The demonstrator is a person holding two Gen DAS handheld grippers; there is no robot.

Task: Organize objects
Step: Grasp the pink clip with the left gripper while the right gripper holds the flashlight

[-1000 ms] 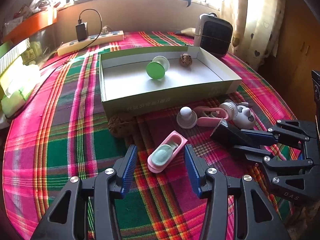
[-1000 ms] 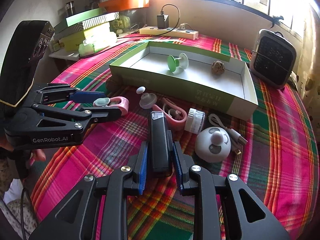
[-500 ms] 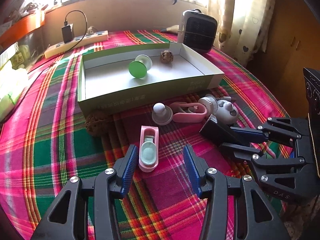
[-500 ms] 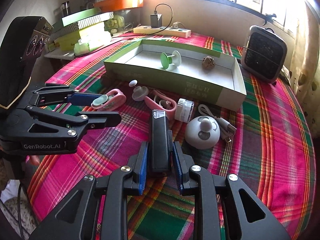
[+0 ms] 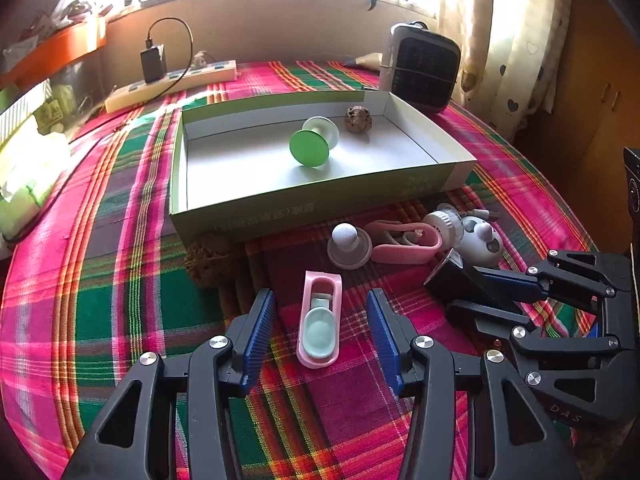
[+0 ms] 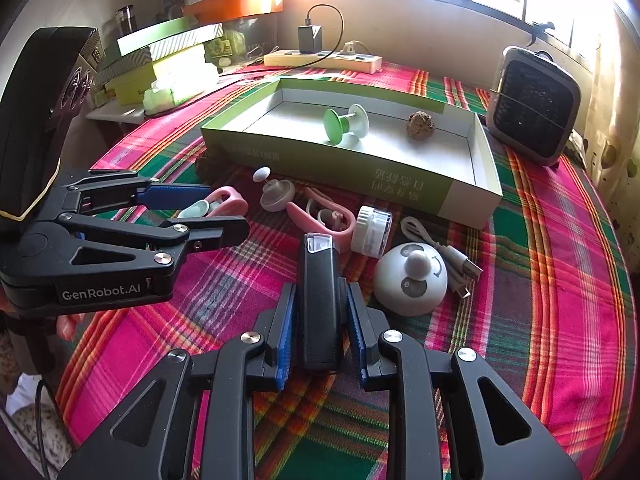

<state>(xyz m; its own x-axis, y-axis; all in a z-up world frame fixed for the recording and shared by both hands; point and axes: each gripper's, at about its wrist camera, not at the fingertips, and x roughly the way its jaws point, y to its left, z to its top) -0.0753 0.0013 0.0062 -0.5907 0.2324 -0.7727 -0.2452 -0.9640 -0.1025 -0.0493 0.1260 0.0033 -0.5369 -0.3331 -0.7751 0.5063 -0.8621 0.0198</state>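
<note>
Straddling the pink case [image 5: 319, 322], the left tool [image 5: 320, 330] is held with its jaws wide apart; no pad contact is seen, and the case with its pale green insert lies flat on the plaid tabletop [image 5: 120, 280] between the blue pads.

The right tool [image 6: 320, 322] is clamped on the black rectangular device [image 6: 320, 304], which is gripped at its near end, its far clear-capped end pointing toward the box. In the left wrist view the same device [image 5: 456, 280] is seen at right, held in the right tool [image 5: 486, 294].

The green box [image 6: 400, 184] is placed open at the middle of the tabletop. Inside it a green-and-white spool [image 5: 314, 142] is lying on its side, with a brown walnut-like lump [image 5: 359, 119] near the far wall.

In front of the box's near wall these are scattered:
- grey knob with white ball [image 5: 349, 242]
- pink clip [image 5: 404, 240]
- white ribbed cap [image 6: 372, 232]
- white panda-face dome [image 6: 412, 280]
- white USB cable [image 6: 448, 256]
- a second brown lump [image 5: 210, 260], just beside the box's near left corner

A heater [image 6: 534, 104] and a power strip [image 6: 324, 60] are seen behind the box.
</note>
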